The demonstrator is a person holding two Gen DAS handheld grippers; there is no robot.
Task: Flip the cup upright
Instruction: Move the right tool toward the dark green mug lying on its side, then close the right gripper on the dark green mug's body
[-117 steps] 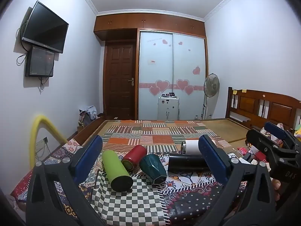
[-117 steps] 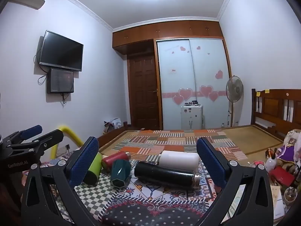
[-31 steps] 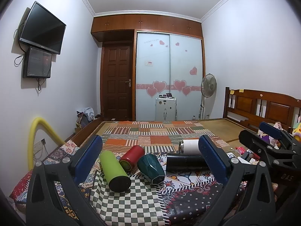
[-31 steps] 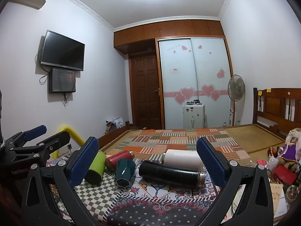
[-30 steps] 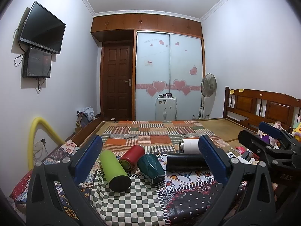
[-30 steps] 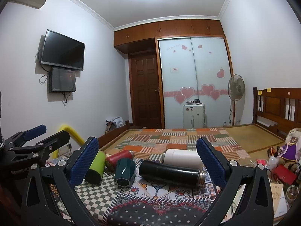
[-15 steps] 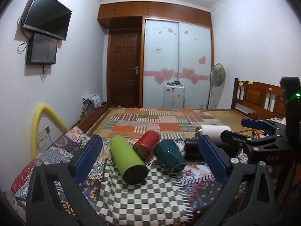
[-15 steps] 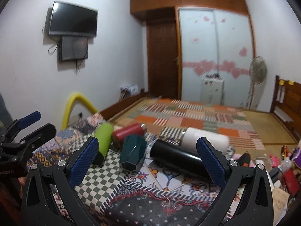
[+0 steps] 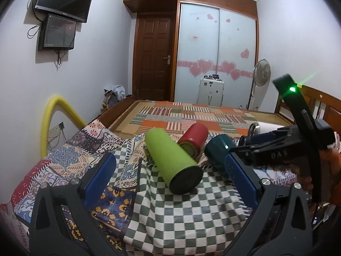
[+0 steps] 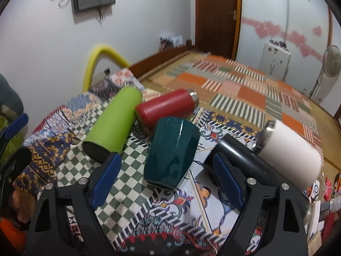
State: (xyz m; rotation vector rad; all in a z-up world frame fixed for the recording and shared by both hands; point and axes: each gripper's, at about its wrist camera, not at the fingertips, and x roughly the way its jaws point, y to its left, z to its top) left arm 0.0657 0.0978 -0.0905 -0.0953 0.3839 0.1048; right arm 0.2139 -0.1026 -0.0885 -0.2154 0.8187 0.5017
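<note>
Both the right tongs (image 10: 166, 170) and left tongs (image 9: 170, 170) gaped apart, the teal cup (image 10: 171, 152) lying centre-frame between the right pair.

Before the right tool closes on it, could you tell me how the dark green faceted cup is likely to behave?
The dark green faceted cup lies on its side, so a nudge may roll it, though the flat facets should damp that. Its glossy surface looks slippery. The checkered cloth beneath looks soft and wrinkled, so it might wobble once upright.

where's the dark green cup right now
In the right wrist view the dark green cup lies on its side mid-frame, between the open right claw's fingers, beside the red bottle and black bottle.
</note>
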